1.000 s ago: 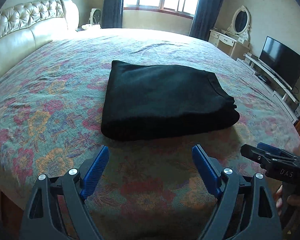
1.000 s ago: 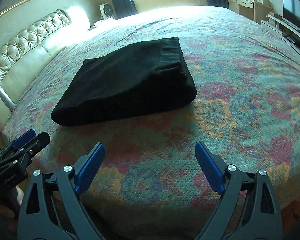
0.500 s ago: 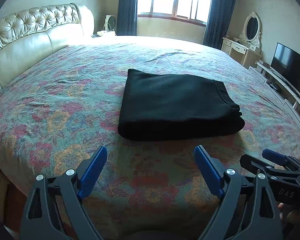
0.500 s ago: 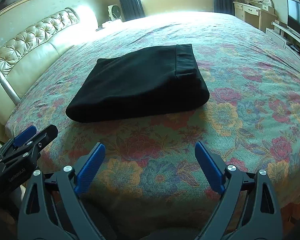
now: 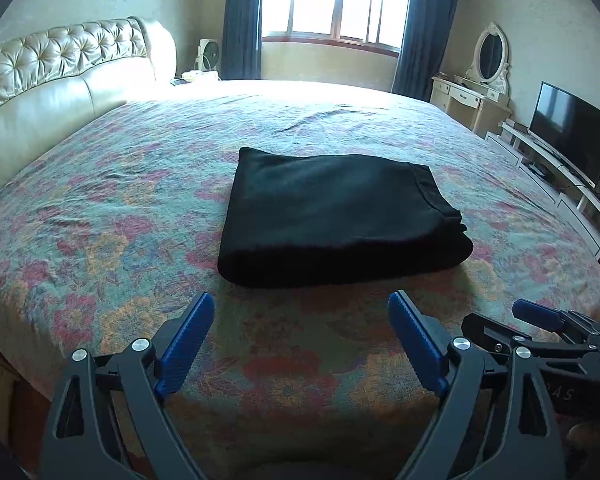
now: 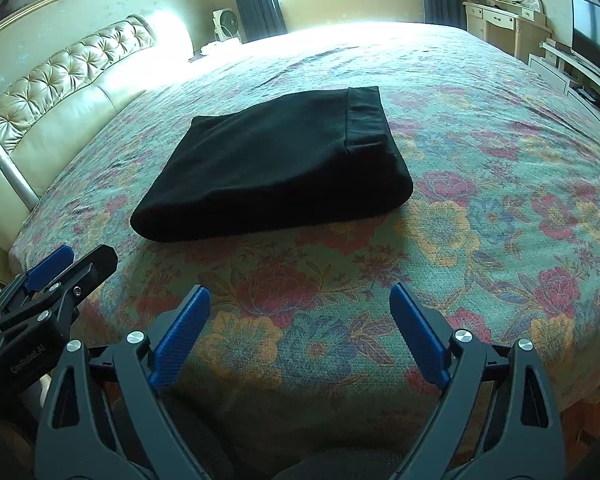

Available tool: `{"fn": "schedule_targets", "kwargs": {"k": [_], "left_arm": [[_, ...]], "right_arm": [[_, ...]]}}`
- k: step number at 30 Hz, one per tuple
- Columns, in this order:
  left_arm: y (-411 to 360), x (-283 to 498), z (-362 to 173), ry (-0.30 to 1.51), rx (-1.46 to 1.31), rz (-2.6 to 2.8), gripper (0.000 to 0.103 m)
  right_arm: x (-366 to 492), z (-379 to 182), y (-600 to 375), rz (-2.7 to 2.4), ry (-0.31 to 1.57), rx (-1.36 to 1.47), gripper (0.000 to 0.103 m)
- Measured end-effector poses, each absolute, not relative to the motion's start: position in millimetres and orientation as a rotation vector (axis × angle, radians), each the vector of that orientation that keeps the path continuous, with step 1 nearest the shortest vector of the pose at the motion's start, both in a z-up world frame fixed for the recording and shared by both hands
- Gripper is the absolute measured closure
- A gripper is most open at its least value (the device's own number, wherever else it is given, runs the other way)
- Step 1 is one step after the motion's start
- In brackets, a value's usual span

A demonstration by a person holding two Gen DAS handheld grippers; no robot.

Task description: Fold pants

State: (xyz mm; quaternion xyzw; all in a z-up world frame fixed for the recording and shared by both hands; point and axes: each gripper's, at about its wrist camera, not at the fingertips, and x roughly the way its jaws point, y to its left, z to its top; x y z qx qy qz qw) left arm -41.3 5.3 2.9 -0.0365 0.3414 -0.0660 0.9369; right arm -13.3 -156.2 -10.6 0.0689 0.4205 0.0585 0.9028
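Left wrist view: left claw (image 5: 301,322) spread wide, nothing between its blue pads, hovering low over the near edge of the bed (image 5: 100,216). Black pants (image 5: 336,216) folded into a compact rectangle, lying ahead of the claw on the flowered spread, apart from both pads, waistband toward the right. Right claw (image 5: 540,320) just visible at the lower right. Folding looks done; best to draw away level and clear, without brushing the near fold.

Right wrist view: right claw (image 6: 300,312) likewise released, jaws wide and empty above the bedspread. Pants (image 6: 276,180) ahead and slightly left, well apart from the pads, thick folded edge nearest, waistband band on the far right side. Left claw (image 6: 56,268) at the lower left, beside the bed's corner. If tidying is wanted, a light press on the bulging near edge, not a pinch.
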Motion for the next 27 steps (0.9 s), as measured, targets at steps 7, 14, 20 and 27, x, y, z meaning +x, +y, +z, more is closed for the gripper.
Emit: {"fn": "schedule_targets", "kwargs": {"k": [7, 14, 20, 27], "left_arm": [[1, -50, 6, 0.642, -0.013, -0.075, 0.015], [0, -47, -2, 0.719, -0.008, -0.095, 0.015], [-4, -50, 1, 0.673, 0.034, -0.077, 0.015], [3, -47, -5, 0.705, -0.026, -0.065, 0.015]], "right_arm": [[-16, -11, -156, 0.123, 0.87, 0.146, 0.012], [-17, -13, -156, 0.123, 0.877, 0.15, 0.012], [-18, -13, -159, 0.119, 0.875, 0.157, 0.012], [-17, -14, -162, 0.117, 0.883, 0.167, 0.012]]}}
